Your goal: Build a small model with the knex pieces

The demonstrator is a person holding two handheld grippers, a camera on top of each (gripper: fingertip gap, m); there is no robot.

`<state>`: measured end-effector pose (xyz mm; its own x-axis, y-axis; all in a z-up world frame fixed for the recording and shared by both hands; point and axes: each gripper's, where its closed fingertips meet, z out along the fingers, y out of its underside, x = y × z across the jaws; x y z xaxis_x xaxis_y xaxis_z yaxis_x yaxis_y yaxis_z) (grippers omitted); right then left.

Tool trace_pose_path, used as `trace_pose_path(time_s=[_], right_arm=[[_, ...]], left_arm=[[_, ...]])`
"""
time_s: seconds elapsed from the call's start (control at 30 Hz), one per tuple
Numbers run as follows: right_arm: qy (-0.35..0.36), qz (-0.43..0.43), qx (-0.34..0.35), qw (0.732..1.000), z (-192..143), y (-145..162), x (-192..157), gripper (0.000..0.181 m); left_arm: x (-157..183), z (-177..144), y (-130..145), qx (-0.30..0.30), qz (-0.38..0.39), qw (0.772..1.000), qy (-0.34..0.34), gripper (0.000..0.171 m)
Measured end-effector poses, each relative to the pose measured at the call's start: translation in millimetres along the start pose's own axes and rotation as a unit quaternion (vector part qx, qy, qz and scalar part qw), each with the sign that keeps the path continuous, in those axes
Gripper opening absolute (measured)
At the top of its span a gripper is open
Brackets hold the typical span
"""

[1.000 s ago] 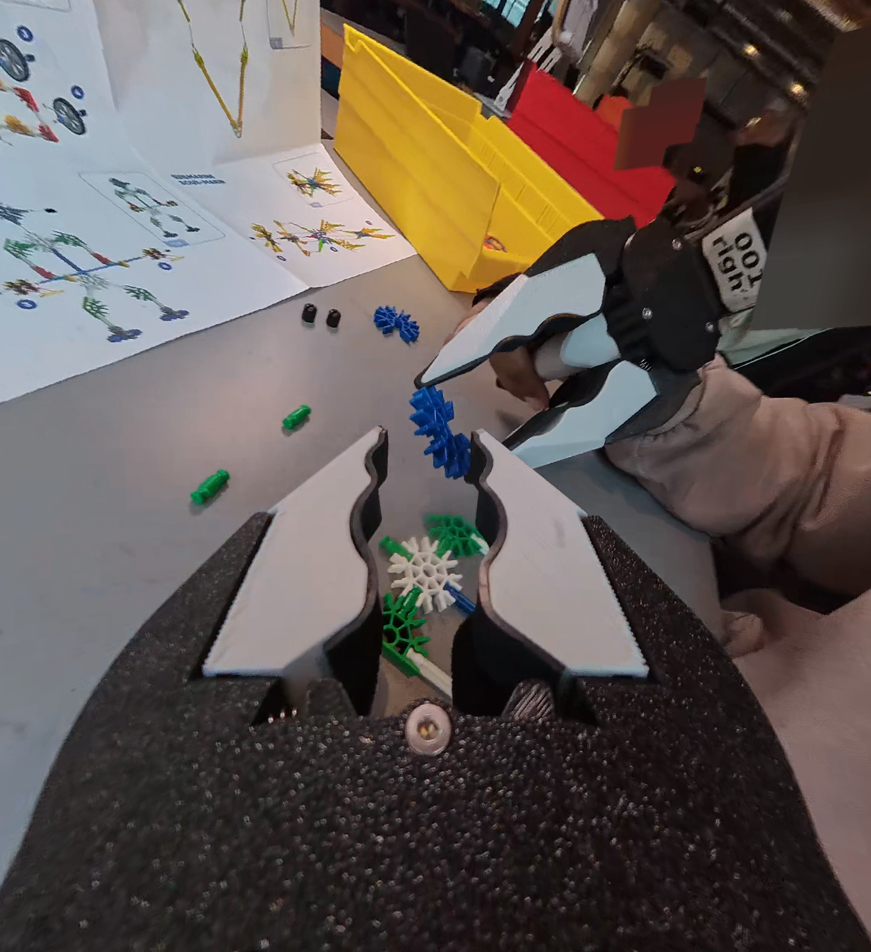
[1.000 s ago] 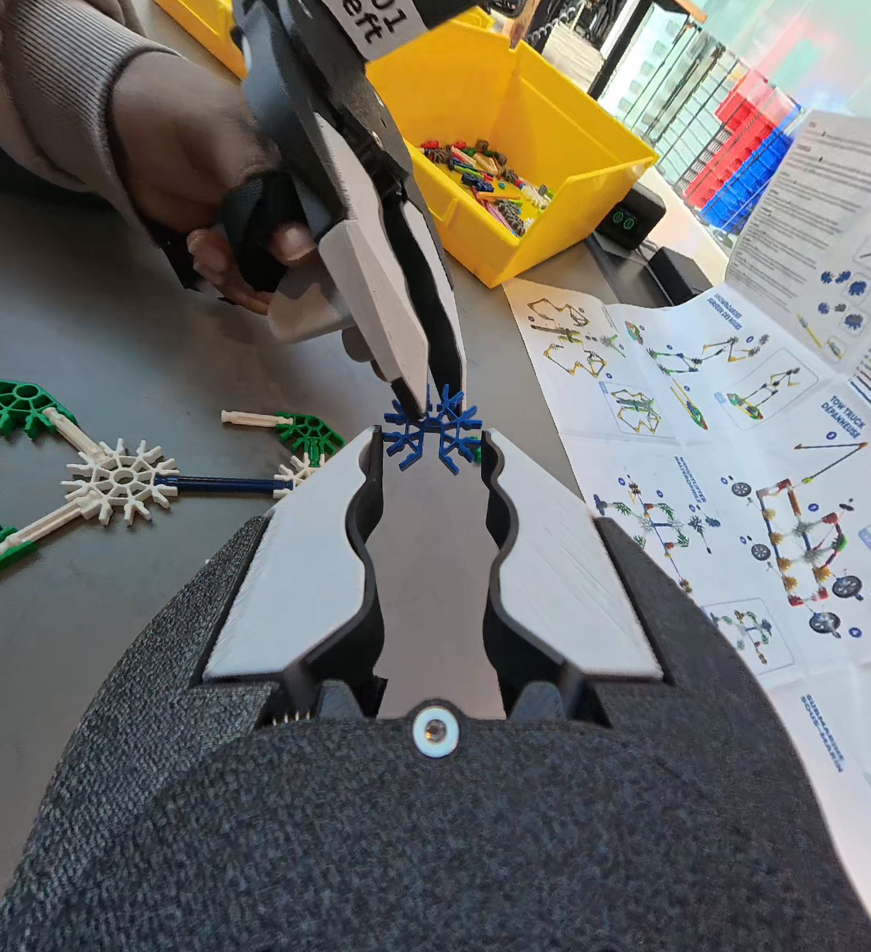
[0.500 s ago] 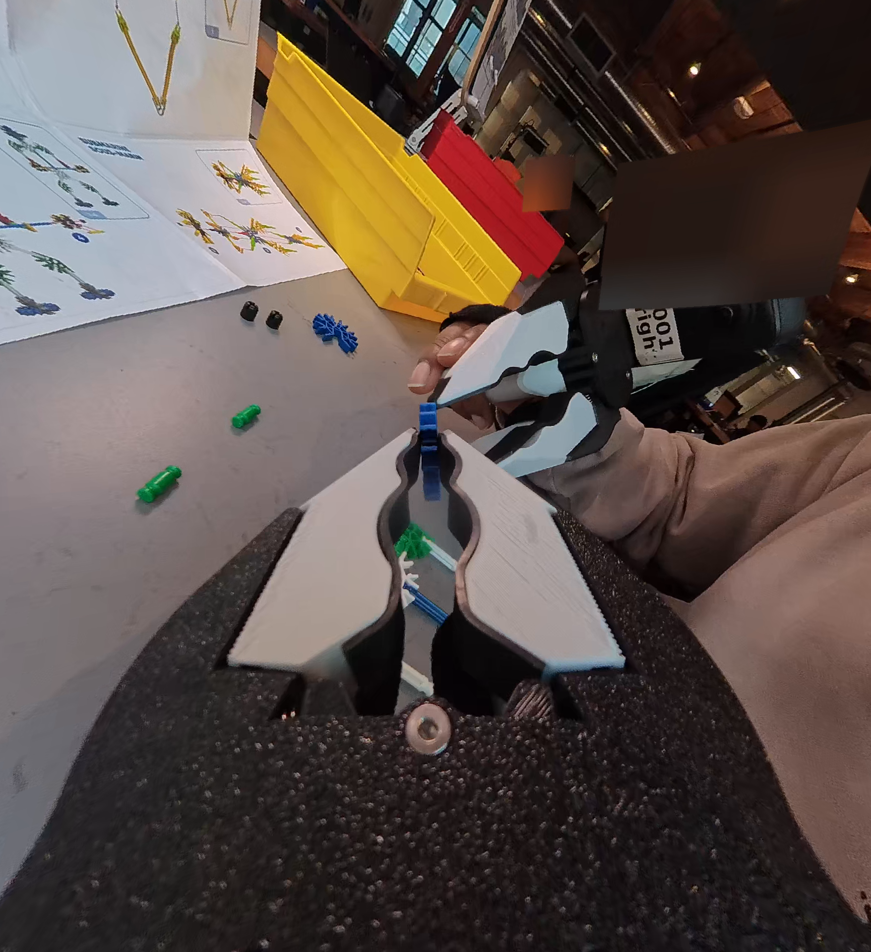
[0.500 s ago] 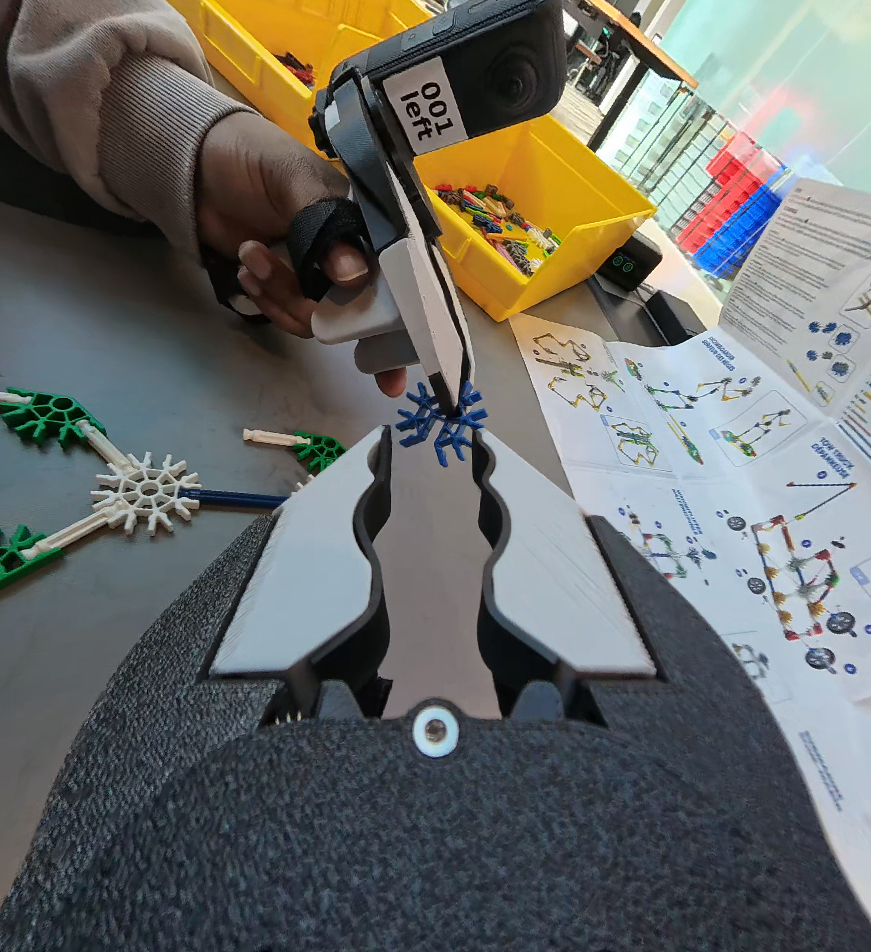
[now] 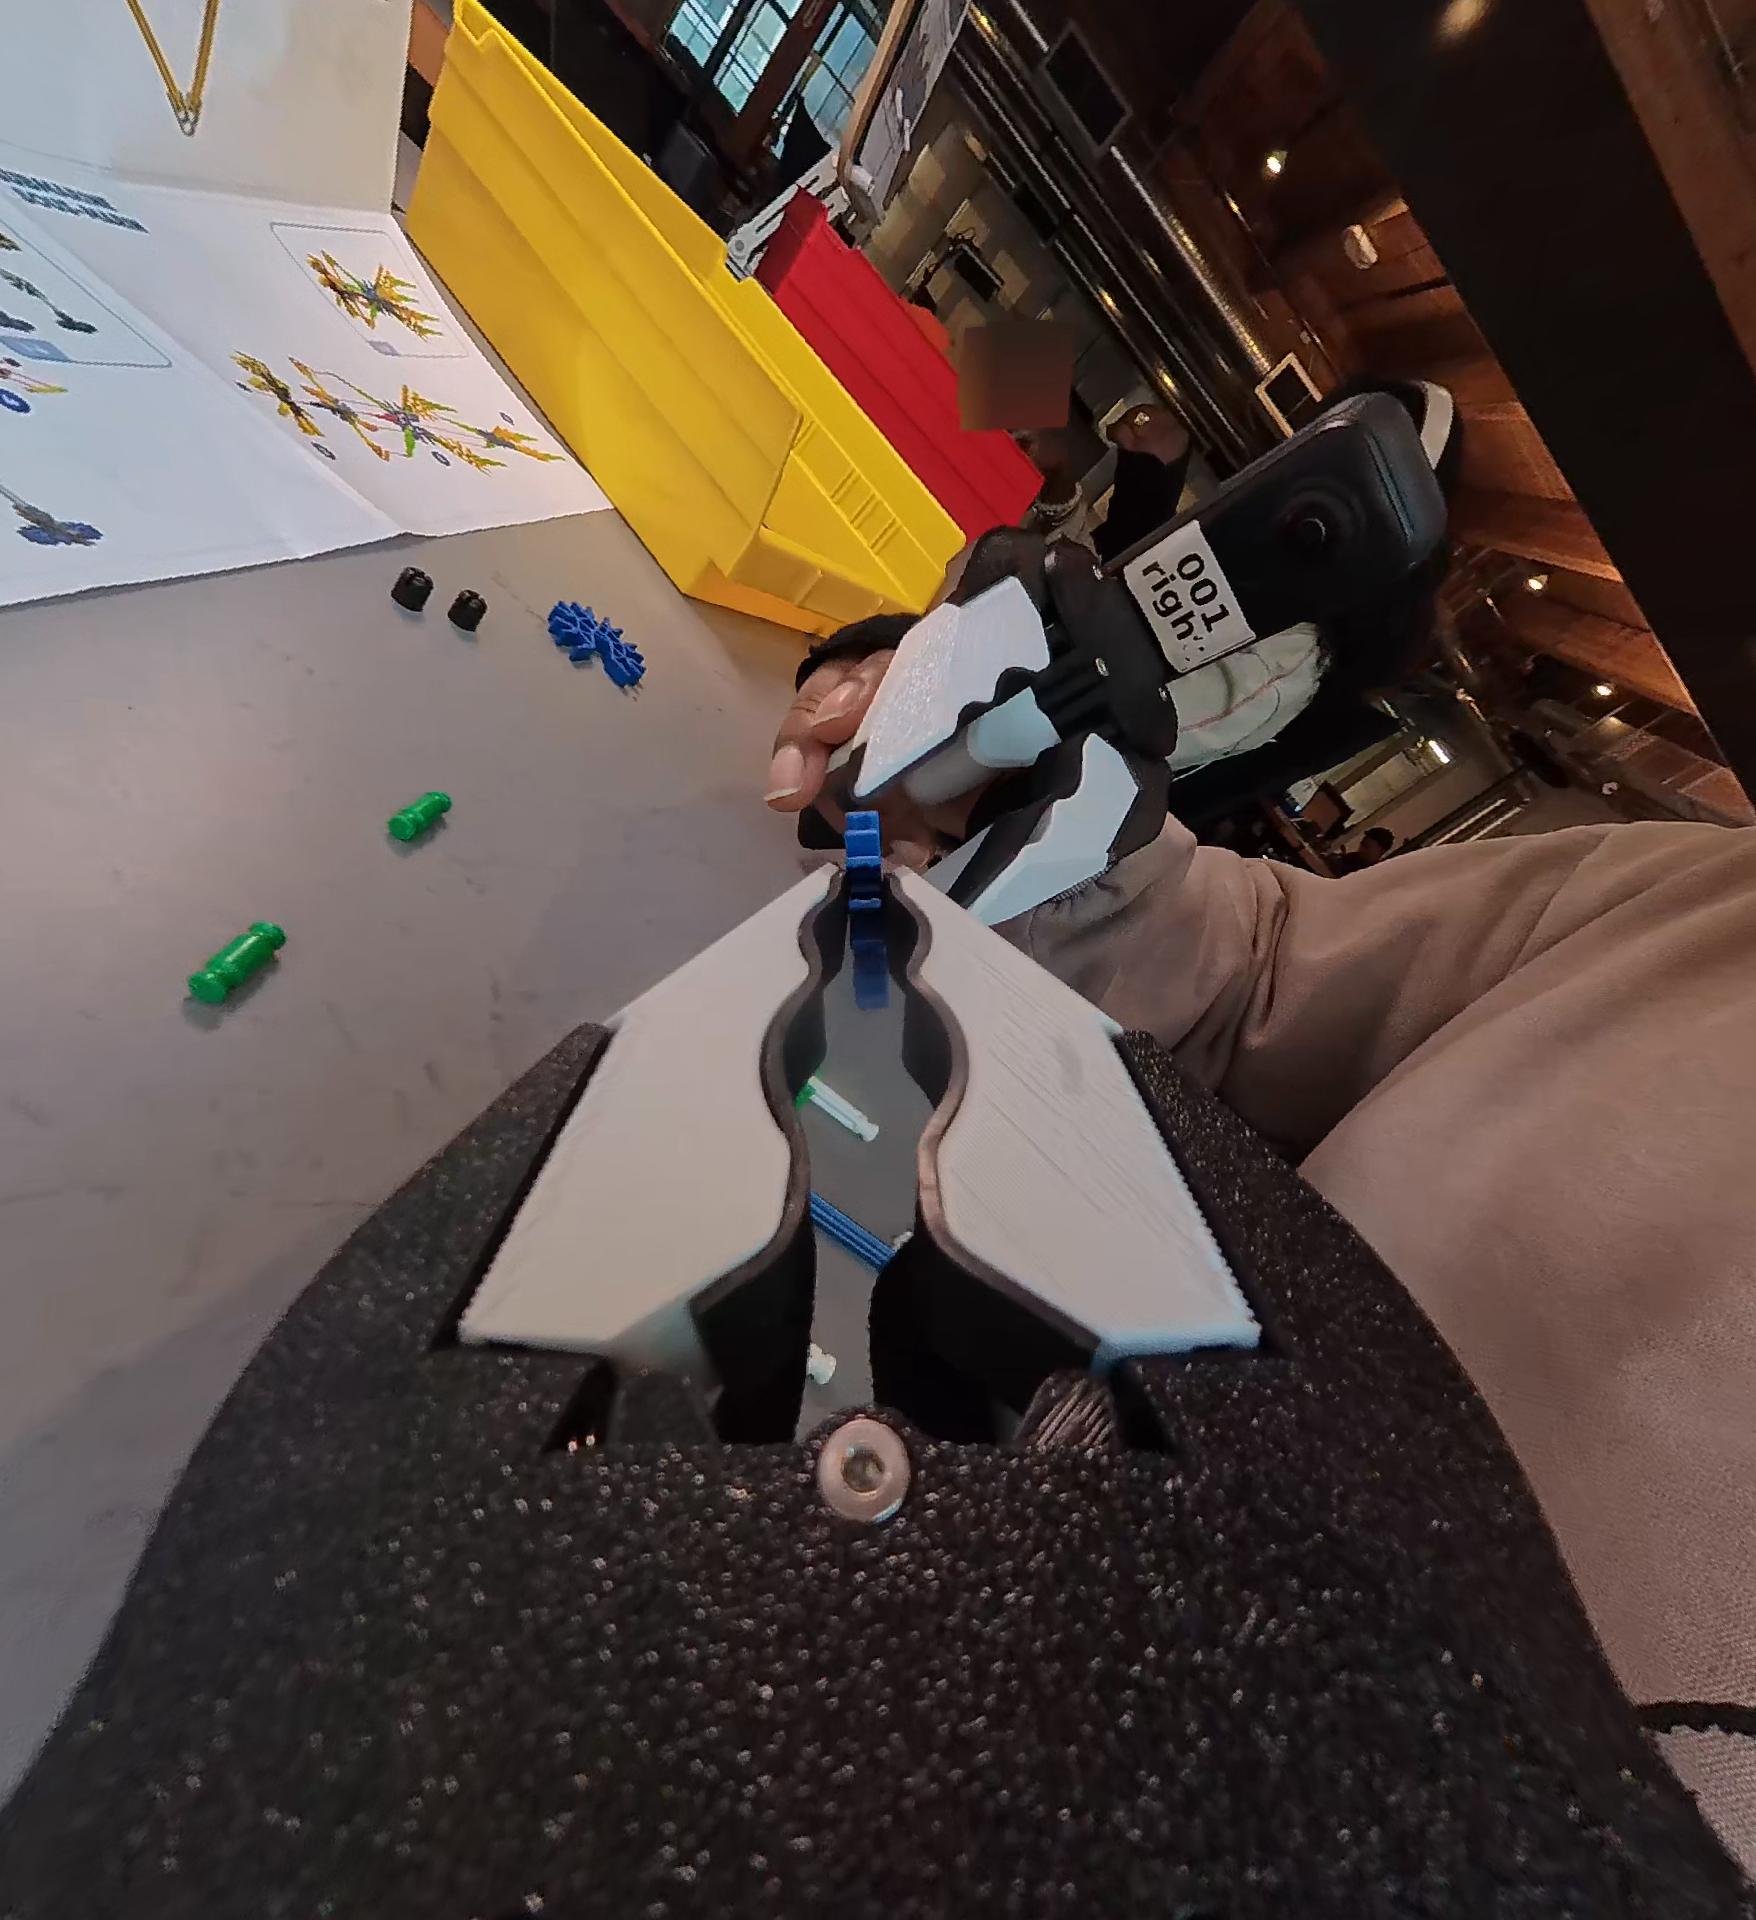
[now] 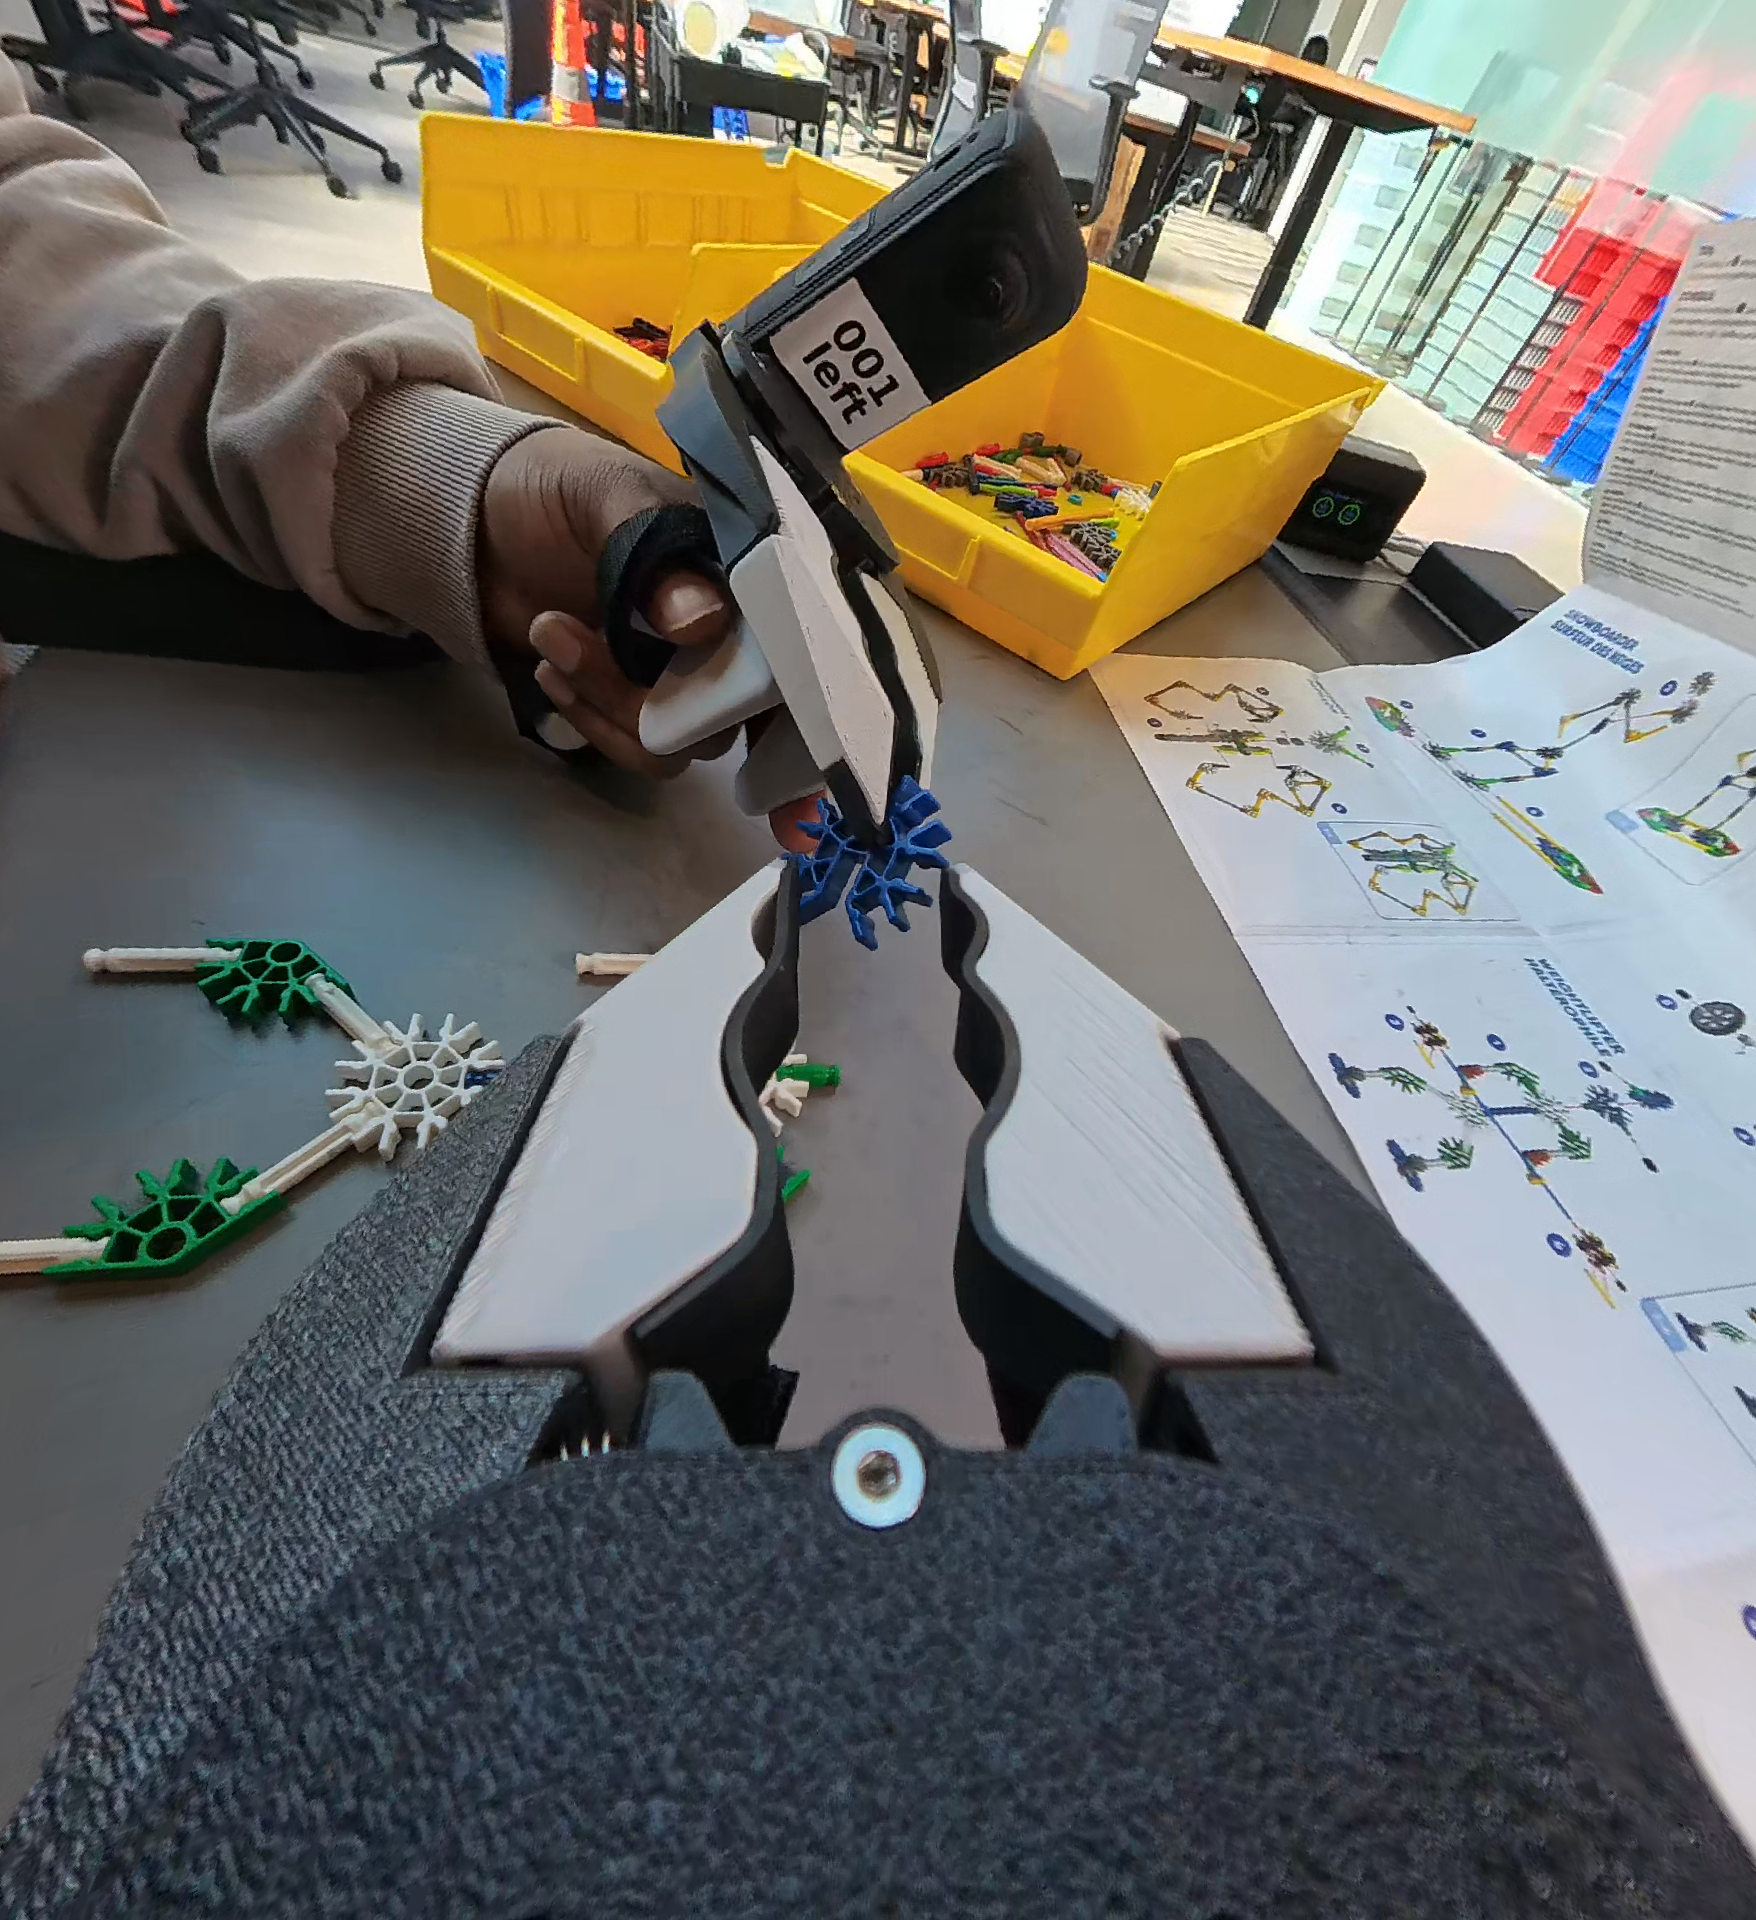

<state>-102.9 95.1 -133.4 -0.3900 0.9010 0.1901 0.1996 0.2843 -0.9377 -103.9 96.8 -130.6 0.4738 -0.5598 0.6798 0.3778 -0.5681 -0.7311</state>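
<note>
My left gripper (image 5: 861,878) is shut on a blue snowflake-shaped connector piece (image 5: 863,904) and holds it edge-on above the grey table (image 5: 178,1195). In the right wrist view the left gripper (image 6: 879,821) pinches the blue piece (image 6: 869,868) from above. The piece hangs right between the tips of my right gripper (image 6: 866,883), which is open and empty. In the left wrist view the right gripper (image 5: 905,847) stands open just behind the blue piece.
A flat assembly of green and white connectors with white rods (image 6: 406,1081) lies left of the right gripper. Two green rods (image 5: 235,961), two black caps (image 5: 412,589) and a blue connector (image 5: 593,644) lie loose. Yellow bins (image 6: 1165,582) and instruction sheets (image 6: 1476,935) lie behind. Both grippers' tips are close together, under 4 cm apart.
My left gripper has shut on the blue piece and lifted it off the table. The right gripper has stayed open and risen with it, keeping its tips beside the piece.
</note>
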Motion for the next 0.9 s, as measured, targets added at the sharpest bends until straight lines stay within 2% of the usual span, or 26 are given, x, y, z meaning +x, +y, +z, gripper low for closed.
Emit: trace_pose_path(time_s=[0.13, 0.43, 0.63, 0.9], right_arm=[[-0.009, 0.009, -0.018, 1.0, 3.0, 7.5, -2.4, 0.015], [-0.027, 0.064, -0.026, 0.997, 3.0, 10.1, -2.0, 0.014], [-0.025, 0.092, 0.0, 0.995, -0.9, 3.4, 3.8, 0.013], [-0.038, 0.086, -0.019, 0.995, 0.4, 8.7, -1.8, 0.012]], left_arm=[[2.2, 1.4, 2.6, -0.005, -0.008, 1.0, 0.011, 0.004], [-1.8, 0.8, 1.9, -0.004, -0.014, 1.0, 0.002, 0.005], [-2.2, 0.0, 3.4, -0.012, 0.005, 1.0, -0.011, 0.011], [-0.1, -2.2, 3.6, -0.018, 0.019, 1.0, -0.014, 0.005]])
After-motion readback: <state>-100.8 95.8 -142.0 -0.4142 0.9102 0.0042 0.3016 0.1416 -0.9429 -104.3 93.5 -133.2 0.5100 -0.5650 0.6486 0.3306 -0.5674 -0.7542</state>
